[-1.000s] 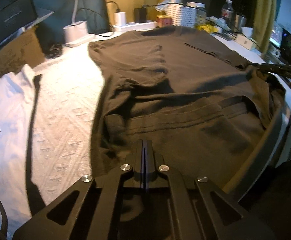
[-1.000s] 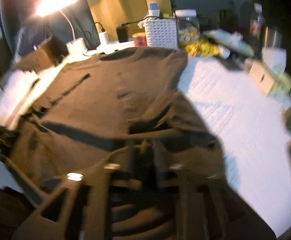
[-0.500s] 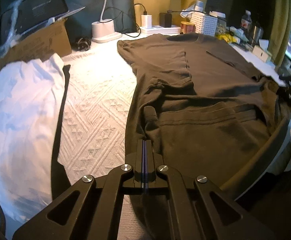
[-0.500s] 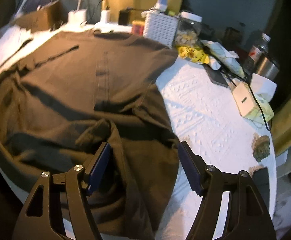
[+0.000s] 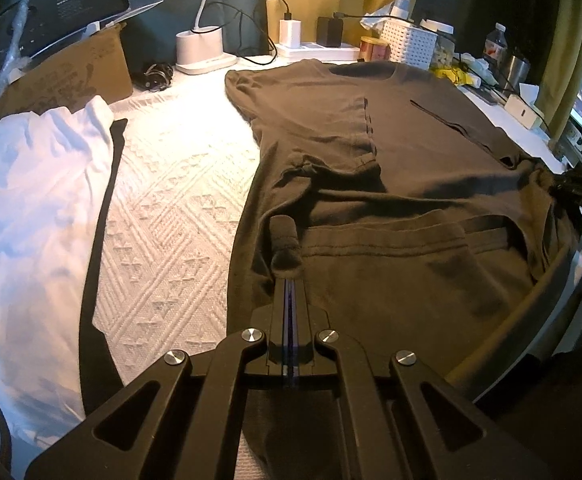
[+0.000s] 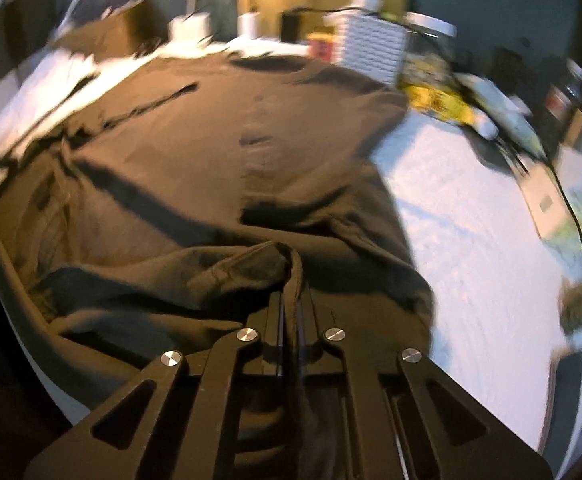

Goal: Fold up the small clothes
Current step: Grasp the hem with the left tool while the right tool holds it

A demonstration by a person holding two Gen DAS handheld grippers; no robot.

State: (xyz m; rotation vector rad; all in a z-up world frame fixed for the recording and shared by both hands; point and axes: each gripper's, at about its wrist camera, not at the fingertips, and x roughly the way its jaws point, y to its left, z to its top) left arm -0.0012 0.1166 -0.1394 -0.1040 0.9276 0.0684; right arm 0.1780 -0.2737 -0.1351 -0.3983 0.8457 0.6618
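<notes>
Left wrist view
- Left claw [image 5: 289,280]: jaws pressed together, pinching a small rolled nub of the dark T-shirt's hem at their tips.
- Dark T-shirt [image 5: 411,152]: spread flat ahead of the claw and to its right, neck hole at the far end, near sleeve folded onto the chest; the lower hem is doubled back in a band just beyond the claw tips.
- Desk [image 5: 179,184]: covered by a white textured cloth, bare to the left of the claw.
- White garment [image 5: 35,184]: lying well to the left of the claw, with a dark strap along its near edge.
- Cardboard box [image 5: 71,76]: far left, behind the white garment.
- Lamp base [image 5: 199,48]: far ahead, slightly left, cables beside it.
- White basket [image 5: 411,40]: far ahead and right, past the shirt's collar.
- Right edge: a dark shape touches the shirt's far corner; what it is cannot be told.

Right wrist view (blurred)
- Right claw [image 6: 291,300]: jaws closed on a bunched fold of the T-shirt [image 6: 251,140], with fabric running down between the fingers towards the camera.
- Shirt position: stretches ahead and left of the claw; its right edge lies just right of the claw.
- Desk cloth [image 6: 471,220]: bare white to the right of the claw.
- White basket [image 6: 371,48]: far ahead, with yellow clutter to its right.
</notes>
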